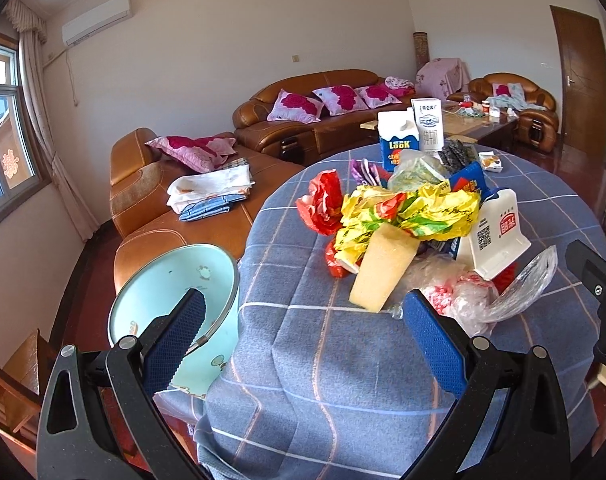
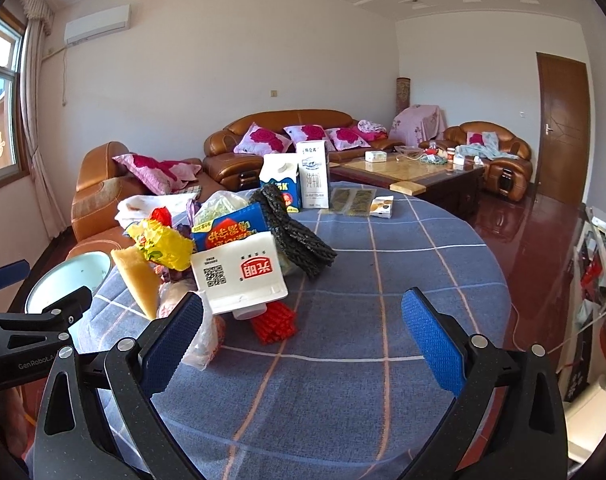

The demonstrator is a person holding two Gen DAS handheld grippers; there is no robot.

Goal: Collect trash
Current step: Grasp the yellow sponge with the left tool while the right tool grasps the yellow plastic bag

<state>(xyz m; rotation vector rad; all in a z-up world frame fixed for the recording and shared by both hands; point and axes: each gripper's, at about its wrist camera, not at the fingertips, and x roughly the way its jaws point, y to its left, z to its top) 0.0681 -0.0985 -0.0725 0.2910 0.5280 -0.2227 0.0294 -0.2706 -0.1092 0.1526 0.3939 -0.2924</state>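
Left gripper [image 1: 303, 312] and right gripper [image 2: 303, 312]: speckled black frames with triangular cut-outs, silver round pivot screws, and blue textured finger pads [image 1: 435, 344]. White "GenRobot.AI" lettering marks one housing.

- The tablecloth [image 2: 403, 264] is matt woven cloth, blue with pale checks, hanging in folds over the table's near edge.
- The yellow wrapper [image 1: 407, 208] is glossy crinkled film.
- The sponge [image 1: 381, 270] looks porous and matt.
- The white pouch [image 2: 239, 276] is smooth plastic.
- The clear bag [image 1: 515, 288] near the right edge is thin shiny plastic.
- The bin [image 1: 171, 280] at the left edge has a smooth pale interior and a metal-looking rim.
- The black scouring pad [image 2: 299, 236] is rough.
- The left gripper [image 1: 303, 312] pads are dimpled blue rubber on matt black arms.
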